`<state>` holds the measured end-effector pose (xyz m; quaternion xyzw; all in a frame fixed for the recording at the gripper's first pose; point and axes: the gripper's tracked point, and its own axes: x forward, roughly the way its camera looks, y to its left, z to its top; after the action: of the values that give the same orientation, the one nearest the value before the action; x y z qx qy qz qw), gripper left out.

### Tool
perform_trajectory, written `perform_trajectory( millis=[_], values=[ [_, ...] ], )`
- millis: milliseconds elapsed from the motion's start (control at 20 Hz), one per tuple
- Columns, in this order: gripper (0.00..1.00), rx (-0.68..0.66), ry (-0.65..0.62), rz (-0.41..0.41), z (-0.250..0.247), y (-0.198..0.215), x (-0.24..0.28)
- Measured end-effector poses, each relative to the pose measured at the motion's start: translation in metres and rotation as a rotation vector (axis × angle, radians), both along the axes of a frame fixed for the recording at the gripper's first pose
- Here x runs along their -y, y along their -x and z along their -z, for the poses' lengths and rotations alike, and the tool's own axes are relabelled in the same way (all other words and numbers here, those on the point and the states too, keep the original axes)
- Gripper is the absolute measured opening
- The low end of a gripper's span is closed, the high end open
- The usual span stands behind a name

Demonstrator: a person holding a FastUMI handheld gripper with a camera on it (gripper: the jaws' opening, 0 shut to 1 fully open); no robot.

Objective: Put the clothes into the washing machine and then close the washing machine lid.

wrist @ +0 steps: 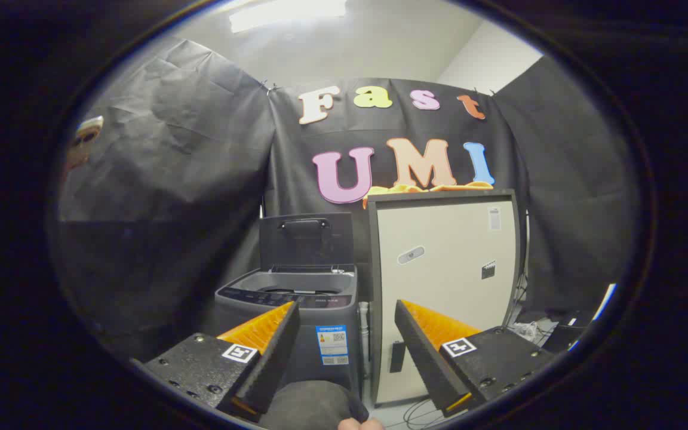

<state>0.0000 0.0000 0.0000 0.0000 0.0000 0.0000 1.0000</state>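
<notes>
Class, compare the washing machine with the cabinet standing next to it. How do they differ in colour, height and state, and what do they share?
The washing machine is dark grey; the cabinet has a pale cream front in a dark frame. The washing machine is lower; the cabinet rises well above it. The washing machine's lid stands raised; the cabinet front is closed, with orange cloth on top. Both stand upright, side by side, beyond the open hand-held gripper.

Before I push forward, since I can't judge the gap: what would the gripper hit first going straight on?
Probably the washing machine, near its right front corner beside the pale cabinet. The open gripper holds nothing and points at the seam between them; depth is unclear, so either could come first.
</notes>
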Motion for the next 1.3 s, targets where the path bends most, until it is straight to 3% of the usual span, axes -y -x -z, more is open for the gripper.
perform_trajectory(
  millis=[1300],
  values=[
    [0.97,-0.023,0.001,0.004,0.0077,-0.0012,0.0019]
  ],
)
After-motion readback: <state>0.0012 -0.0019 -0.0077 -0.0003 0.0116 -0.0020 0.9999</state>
